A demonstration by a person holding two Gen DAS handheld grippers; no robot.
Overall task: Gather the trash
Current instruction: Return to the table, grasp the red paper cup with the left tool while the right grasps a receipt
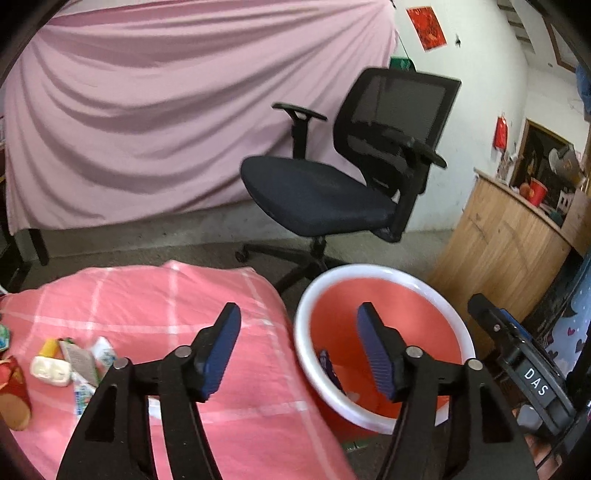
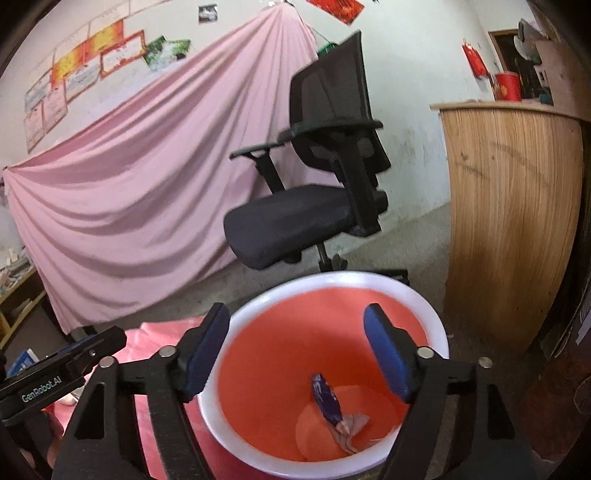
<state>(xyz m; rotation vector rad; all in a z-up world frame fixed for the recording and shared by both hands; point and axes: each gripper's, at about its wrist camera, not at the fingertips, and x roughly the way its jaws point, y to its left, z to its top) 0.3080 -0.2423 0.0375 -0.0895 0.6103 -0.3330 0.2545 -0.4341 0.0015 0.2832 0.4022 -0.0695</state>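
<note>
Both tools, left [image 1: 299, 350] and right [image 2: 297, 350], gape empty above red bin [image 2: 258, 306] holding purple wrapper [image 2: 325, 400].

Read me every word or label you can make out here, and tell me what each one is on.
"DAS": white letters on the right gripper body.
"GenRobot.AI": on the left gripper body.
Wall posters, red hanging and the packets on the pink cloth: too blurred to read.
</note>
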